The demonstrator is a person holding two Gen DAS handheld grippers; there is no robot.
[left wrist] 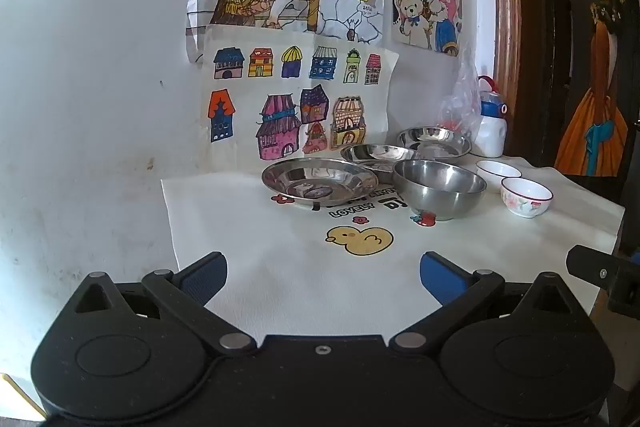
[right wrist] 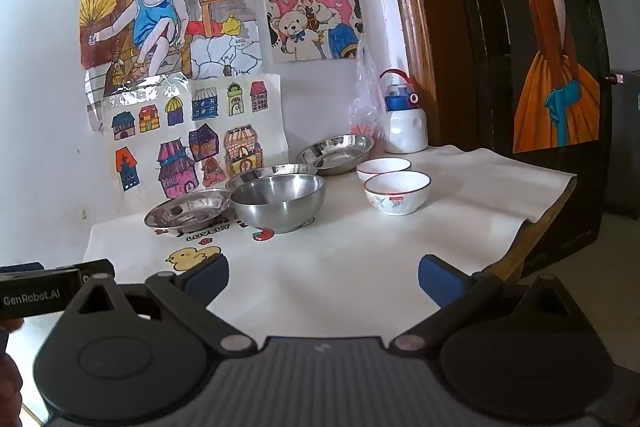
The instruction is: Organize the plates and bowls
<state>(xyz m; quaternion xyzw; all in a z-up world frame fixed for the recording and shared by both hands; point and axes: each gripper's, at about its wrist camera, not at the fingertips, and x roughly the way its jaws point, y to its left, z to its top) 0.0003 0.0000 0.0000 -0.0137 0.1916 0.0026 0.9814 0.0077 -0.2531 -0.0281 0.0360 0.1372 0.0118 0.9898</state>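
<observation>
Plates and bowls sit in a cluster at the far side of the table, on a white cloth (left wrist: pixel 280 287) printed with a yellow duck (left wrist: pixel 360 239). Three steel plates run diagonally: nearest plate (left wrist: pixel 319 181) at left, middle plate (left wrist: pixel 376 155) behind it, far plate (left wrist: pixel 434 142) near the wall. Steel bowl (left wrist: pixel 439 188) stands in front of the middle plate, just beside the nearest plate, partly hiding both. Two white ceramic bowls to its right: front bowl (left wrist: pixel 526 195) with red rim and floral print, back bowl (left wrist: pixel 498 171) just behind it, looks like touching in the right wrist view. White bottle (left wrist: pixel 491 123) with blue-red cap stands by the wall behind the far plate, next to a clear plastic bag (left wrist: pixel 460 99). Left gripper (left wrist: pixel 323 269) spread wide, nothing between the fingers, hovering over bare cloth well short of the dishes. Right gripper (right wrist: pixel 323 273) same: spread wide, empty, over bare cloth short of the steel bowl.
</observation>
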